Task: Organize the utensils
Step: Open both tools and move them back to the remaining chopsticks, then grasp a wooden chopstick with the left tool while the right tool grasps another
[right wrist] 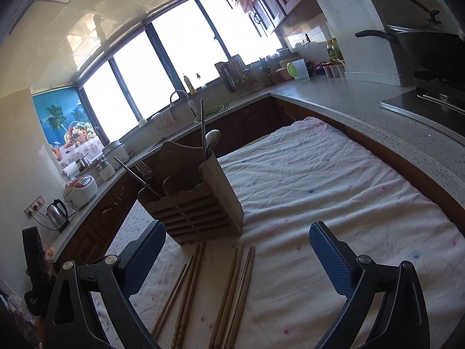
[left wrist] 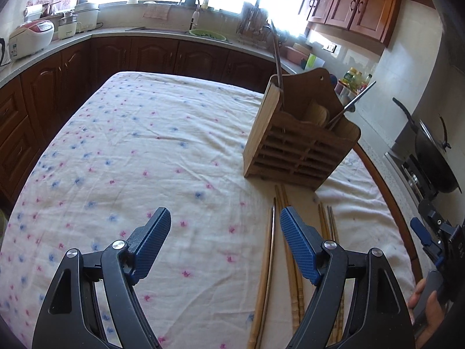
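Left wrist view: wooden holder [left wrist: 296,145] right of centre, already holding some utensils. Loose chopsticks [left wrist: 290,261] lie on the floral cloth [left wrist: 145,145], lower right. Left gripper [left wrist: 225,226] spread, empty. Right gripper [right wrist: 237,241] likewise, hovering above them. Most sorting remains.

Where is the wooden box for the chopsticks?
The wooden utensil holder stands on the flowered tablecloth, just beyond the loose chopsticks, right of centre in the left wrist view.

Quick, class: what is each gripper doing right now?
Left gripper: open, holding nothing.
Right gripper: open, holding nothing.
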A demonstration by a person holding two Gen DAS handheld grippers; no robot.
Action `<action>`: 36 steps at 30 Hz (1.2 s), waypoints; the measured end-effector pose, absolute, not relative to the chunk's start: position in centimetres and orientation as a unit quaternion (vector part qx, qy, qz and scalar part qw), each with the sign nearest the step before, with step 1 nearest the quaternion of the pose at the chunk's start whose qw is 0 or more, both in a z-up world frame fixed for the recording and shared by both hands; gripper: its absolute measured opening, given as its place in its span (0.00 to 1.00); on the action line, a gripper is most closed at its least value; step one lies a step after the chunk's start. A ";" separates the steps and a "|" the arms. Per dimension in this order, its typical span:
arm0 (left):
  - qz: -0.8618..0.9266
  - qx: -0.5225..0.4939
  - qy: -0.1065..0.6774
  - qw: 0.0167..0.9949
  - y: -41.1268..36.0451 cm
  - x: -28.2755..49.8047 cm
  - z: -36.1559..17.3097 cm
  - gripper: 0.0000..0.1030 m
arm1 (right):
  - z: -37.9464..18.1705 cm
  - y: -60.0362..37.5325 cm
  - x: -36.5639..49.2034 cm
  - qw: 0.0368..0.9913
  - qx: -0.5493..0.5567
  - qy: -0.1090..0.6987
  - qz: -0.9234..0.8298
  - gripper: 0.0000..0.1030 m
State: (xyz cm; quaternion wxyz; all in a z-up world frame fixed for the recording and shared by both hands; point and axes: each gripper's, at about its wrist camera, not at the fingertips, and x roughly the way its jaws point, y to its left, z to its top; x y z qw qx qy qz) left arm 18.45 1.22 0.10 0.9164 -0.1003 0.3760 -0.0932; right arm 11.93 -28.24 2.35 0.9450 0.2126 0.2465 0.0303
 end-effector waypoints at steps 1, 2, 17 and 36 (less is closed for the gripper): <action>-0.093 -0.096 0.380 0.915 1.1 18.4 -0.1 0.77 | 1.9 -28.2 11.8 0.943 0.213 0.252 0.029 0.97; -0.093 -0.091 0.383 0.915 0.9 18.4 -0.3 0.77 | 1.6 -28.2 11.8 0.942 0.214 0.257 0.029 0.97; -0.110 -0.019 0.436 0.893 -2.5 19.3 -2.7 0.77 | -0.7 -27.4 13.0 0.930 0.187 0.315 0.019 0.96; -0.116 0.041 0.473 0.873 -6.2 24.0 -5.2 0.57 | -5.4 -24.4 18.3 0.896 0.125 0.424 0.035 0.30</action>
